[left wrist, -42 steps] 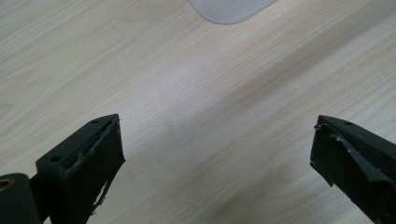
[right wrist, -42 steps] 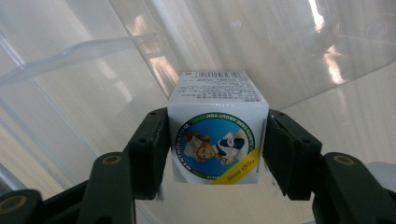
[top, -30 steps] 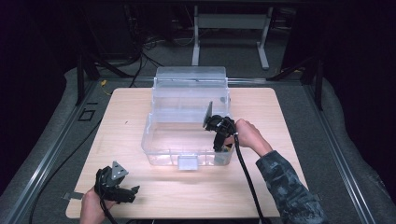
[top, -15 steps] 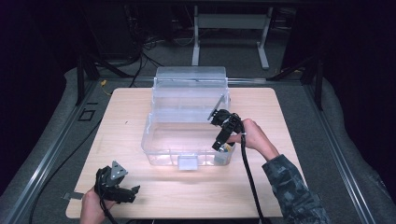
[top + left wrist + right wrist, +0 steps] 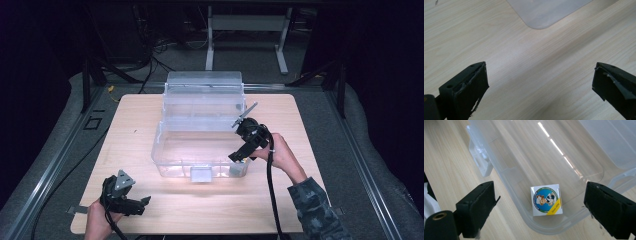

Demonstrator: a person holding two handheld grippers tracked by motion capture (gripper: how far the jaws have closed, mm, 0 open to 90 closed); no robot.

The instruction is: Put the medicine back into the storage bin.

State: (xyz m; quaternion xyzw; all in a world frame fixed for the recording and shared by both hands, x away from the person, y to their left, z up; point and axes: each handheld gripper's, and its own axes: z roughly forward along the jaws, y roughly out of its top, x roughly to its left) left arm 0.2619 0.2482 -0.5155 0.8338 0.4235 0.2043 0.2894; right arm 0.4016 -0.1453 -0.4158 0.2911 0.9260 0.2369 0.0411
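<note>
The table (image 5: 150,130) is seen from a fixed camera set high above its near edge, faced forward and down; the whole top is taken in from some way off, with dark floor and a stand behind. A second camera is carried on the left tongs (image 5: 131,204) and is aimed steeply down along their jaws — very near the wood, a rounded clear corner (image 5: 541,15) being caught at the top edge. A third is carried on the right tongs (image 5: 240,156), pointed down from close above into the clear bin (image 5: 506,170). The bin's near right corner (image 5: 239,170) is shared with the high view.
</note>
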